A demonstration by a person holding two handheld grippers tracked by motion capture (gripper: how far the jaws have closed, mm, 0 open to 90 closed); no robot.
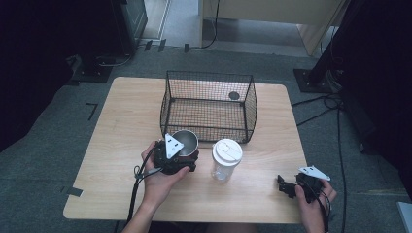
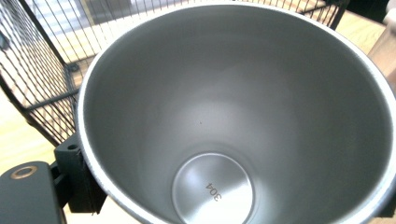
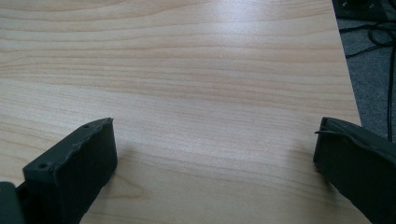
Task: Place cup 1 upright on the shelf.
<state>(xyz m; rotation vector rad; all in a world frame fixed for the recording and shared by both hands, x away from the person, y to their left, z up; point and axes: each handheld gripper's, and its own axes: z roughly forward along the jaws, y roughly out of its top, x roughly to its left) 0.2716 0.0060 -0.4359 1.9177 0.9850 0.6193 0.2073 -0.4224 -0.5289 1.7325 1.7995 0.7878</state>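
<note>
The left tool point(image 1: 187, 158) is clamped on a stainless steel cup point(image 1: 186, 141), empty, "304" stamped inside, just before the wire basket point(image 1: 209, 104); the right tool point(image 3: 212, 158) rests on the table point(image 1: 126, 121), jaws wide apart

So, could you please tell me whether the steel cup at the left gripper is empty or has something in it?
Empty. The left gripper view looks straight into the steel cup: bare metal walls down to the bottom stamped 304, with no liquid or item inside.
</note>
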